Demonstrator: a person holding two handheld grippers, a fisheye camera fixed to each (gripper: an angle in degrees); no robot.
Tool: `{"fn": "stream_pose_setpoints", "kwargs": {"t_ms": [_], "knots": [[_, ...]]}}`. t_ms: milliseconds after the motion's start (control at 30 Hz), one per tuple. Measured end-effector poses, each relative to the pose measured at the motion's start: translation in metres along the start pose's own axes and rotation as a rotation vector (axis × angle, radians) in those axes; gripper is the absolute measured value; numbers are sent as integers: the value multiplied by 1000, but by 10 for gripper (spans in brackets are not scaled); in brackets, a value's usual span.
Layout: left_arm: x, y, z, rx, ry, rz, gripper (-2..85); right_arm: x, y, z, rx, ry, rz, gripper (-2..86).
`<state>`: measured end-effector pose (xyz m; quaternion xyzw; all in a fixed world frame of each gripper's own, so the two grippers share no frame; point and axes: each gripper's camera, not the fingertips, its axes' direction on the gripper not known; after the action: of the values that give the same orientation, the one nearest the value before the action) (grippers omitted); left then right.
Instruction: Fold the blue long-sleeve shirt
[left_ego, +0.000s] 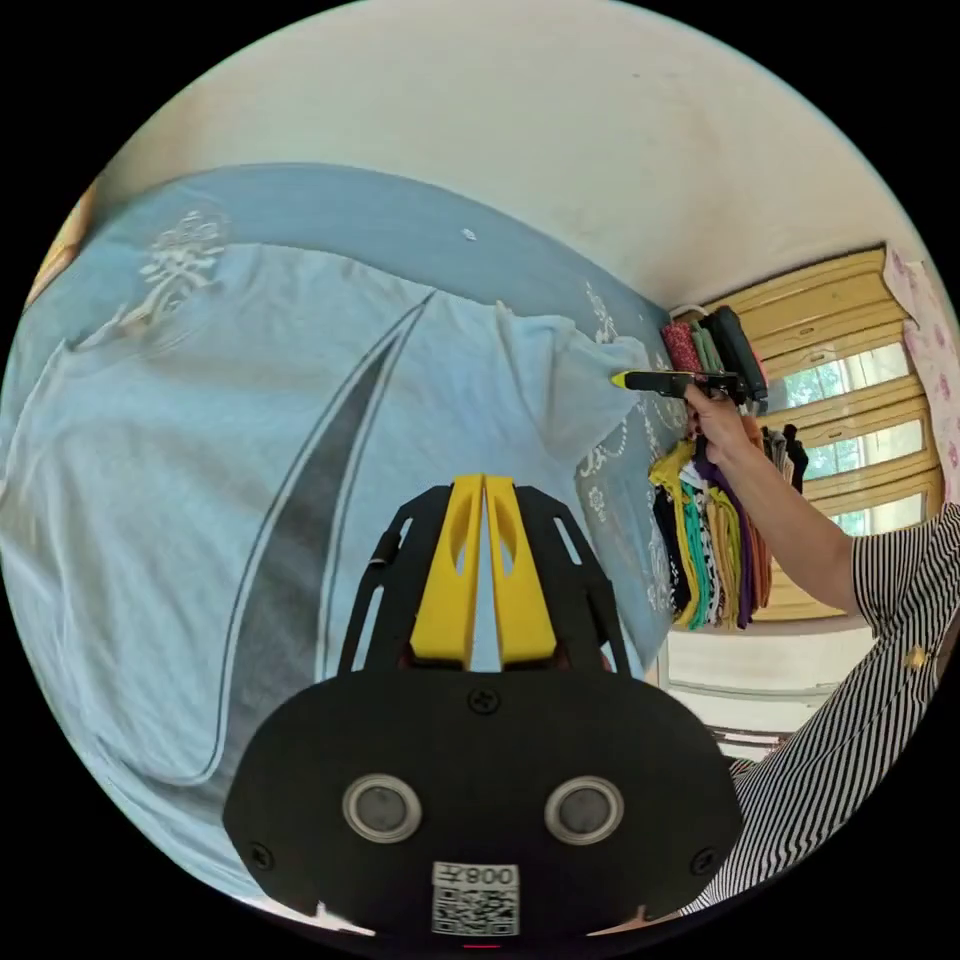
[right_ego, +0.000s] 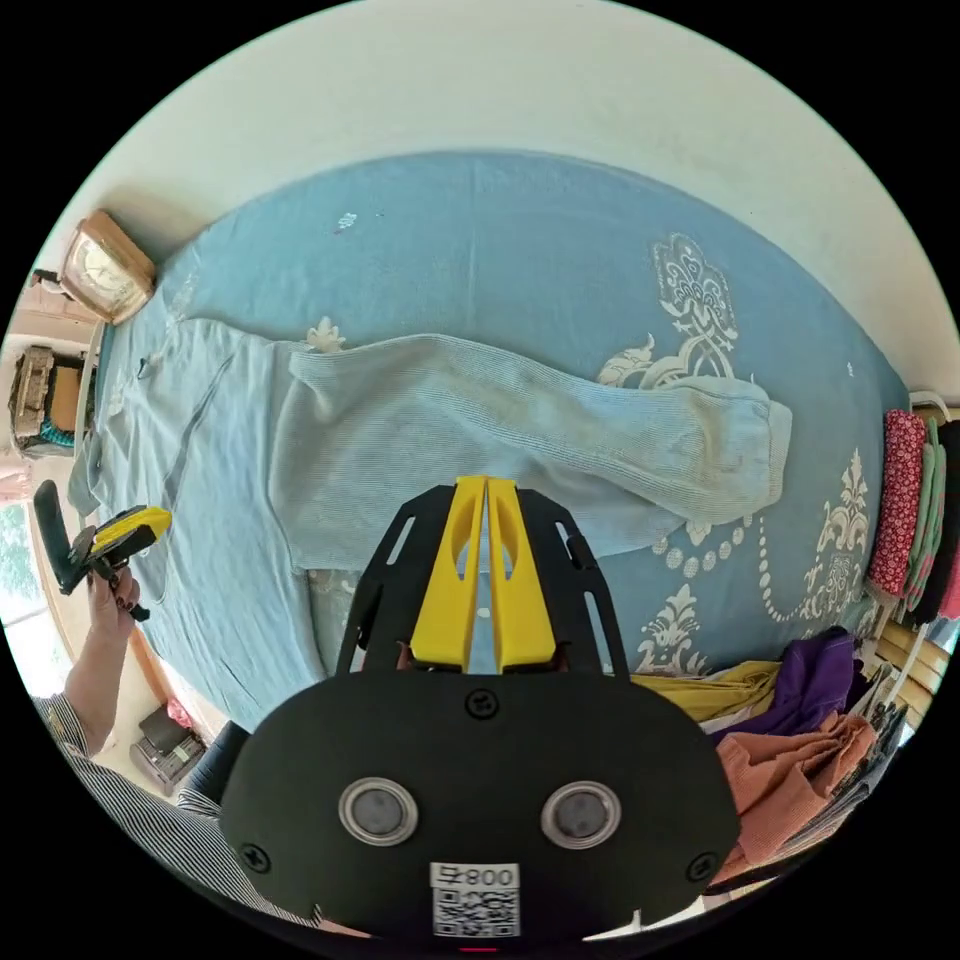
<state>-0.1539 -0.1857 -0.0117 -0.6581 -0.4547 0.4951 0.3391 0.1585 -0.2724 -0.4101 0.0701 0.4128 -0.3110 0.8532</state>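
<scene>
The blue long-sleeve shirt (right_ego: 300, 450) lies spread on my bed (right_ego: 520, 230), one sleeve (right_ego: 600, 430) folded across. Both my claws, left (left_ego: 484, 485) and right (right_ego: 486, 487), hover above it, jaws nearly together, empty. Stacked clothes (right_ego: 800, 720) crowd the bed's edge beside the sleeve cuff.

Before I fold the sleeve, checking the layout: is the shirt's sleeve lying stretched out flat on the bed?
Yes, the sleeve lies extended across the blue bedspread.

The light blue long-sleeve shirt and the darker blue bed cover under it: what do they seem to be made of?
The light blue long-sleeve shirt looks like a soft, matte knit, perhaps cotton: its sleeve shows fine ribbed lines and loose wrinkles. The darker blue bed cover looks like a smooth, flat woven cloth with a pale ornamental pattern, printed or woven in; I cannot tell which.
</scene>
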Motion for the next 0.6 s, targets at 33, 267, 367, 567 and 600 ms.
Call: {"fn": "stream_pose_setpoints", "kwargs": {"t_ms": [33, 267, 367, 567, 600], "knots": [[-25, 24, -32, 28, -57, -86, 7, -14, 2, -9, 35, -57, -30, 5], [-167, 154, -205, 202, -341, -585, 32, -174, -32, -1, 52, -409, -365, 2], [-212, 182, -247, 254, -378, -720, 43, -280, -62, 18, 4, -450, -546, 2], [-239, 201, -259, 301, -291, -754, 24, -455, -112, 33, -7, -423, -781, 2], [-237, 202, -264, 302, -288, -739, 19, -482, -122, 36, -12, -412, -805, 1]]}}
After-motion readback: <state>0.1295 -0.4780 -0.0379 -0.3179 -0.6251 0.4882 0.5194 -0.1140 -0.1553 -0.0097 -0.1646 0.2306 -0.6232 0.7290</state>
